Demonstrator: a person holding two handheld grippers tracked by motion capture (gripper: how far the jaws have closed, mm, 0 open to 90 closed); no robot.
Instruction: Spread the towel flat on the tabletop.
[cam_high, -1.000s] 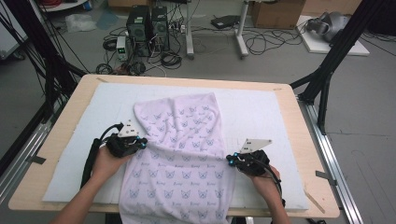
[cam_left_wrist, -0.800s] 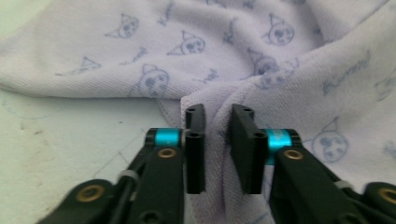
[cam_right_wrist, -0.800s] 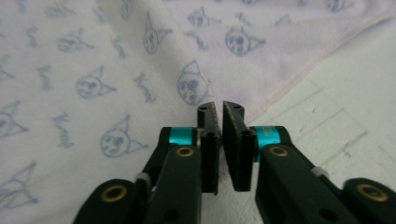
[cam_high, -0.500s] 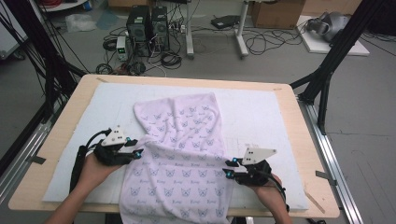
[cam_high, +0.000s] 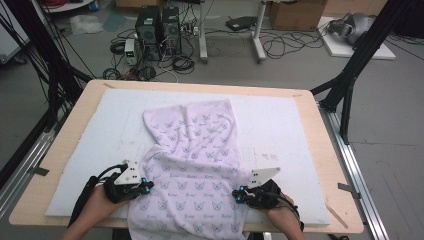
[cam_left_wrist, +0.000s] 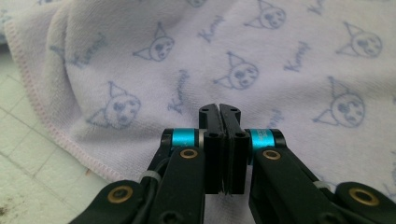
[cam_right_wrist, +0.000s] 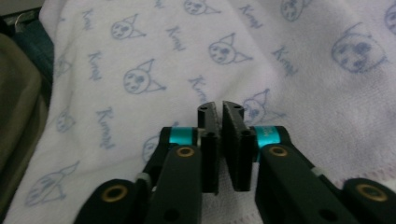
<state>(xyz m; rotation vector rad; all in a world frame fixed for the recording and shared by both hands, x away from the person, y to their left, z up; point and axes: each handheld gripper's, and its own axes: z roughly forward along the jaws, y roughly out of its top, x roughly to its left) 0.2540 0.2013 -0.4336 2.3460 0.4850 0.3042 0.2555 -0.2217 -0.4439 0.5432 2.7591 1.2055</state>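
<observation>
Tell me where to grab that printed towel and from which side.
Grip the towel by its two side hems near the table's front edge, one gripper per side, coming in from outside toward the middle. The stitched hem lies flat and exposed on the white mat there, and the near end hangs over the edge. The left gripper and right gripper already sit at those edges, jaws shut.

Cursive lettering repeats across a pale lilac towel (cam_left_wrist: 280, 51) on the worktop.

A slanted blue script word beginning "Ku", seemingly "Kuromi", is printed many times over the towel between small cat-like faces; its last letters blur in both tool views. From the high view the print is too small to read near the worktop's front edge.
</observation>
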